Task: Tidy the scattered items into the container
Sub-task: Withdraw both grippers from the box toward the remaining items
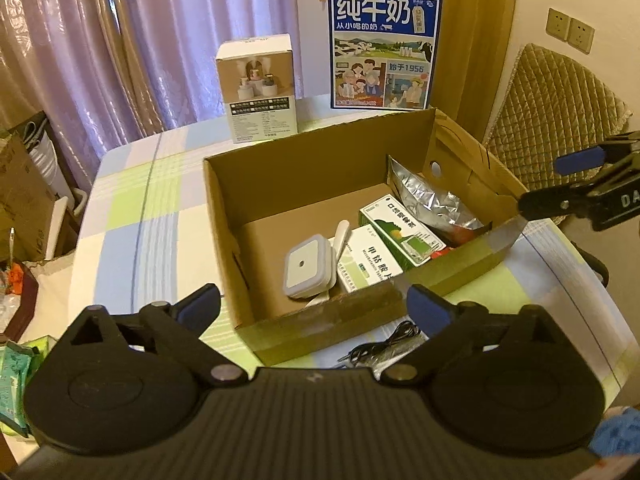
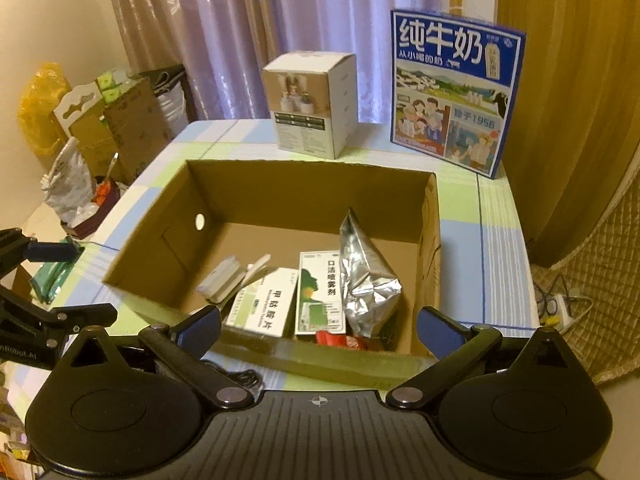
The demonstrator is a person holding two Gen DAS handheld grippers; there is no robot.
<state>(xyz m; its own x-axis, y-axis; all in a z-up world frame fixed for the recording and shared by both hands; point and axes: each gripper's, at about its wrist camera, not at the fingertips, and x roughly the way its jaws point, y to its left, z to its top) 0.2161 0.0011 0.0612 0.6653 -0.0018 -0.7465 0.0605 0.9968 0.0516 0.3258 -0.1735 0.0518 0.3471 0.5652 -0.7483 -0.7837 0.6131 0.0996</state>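
Cardboard box (image 1: 224, 200), open-topped and brown, sat on the checked bench (image 1: 132, 208), with tape along its near rim and a round hole in one side wall. Inside, toward the near right corner, lay a small white square case (image 1: 306, 266) with a grey rim, a white stick-like item (image 1: 342, 236) leaning beside it, a white-and-green medicine carton (image 1: 370, 262), and a second green-and-white carton (image 1: 402, 234) printed with a green head in profile. A crinkled silver foil pouch (image 2: 366, 280) stood against the right wall, and something red (image 2: 340, 340) showed at the bottom near the front rim; what it was could not be told.

The left claw (image 1: 314, 306) hung wide open and empty just before the box's near rim. The right claw (image 2: 318, 328) was likewise spread wide, holding nothing, poised over the near edge of the box.

Outside the box, a black coiled cable (image 1: 384, 344) lay on the bench just by the near rim, and a green packet (image 2: 56, 276) rested near the bench's left edge. Behind the box stood a white product box (image 1: 260, 88) and a blue milk carton case (image 1: 384, 48), both upright, before the purple curtains (image 1: 160, 40).
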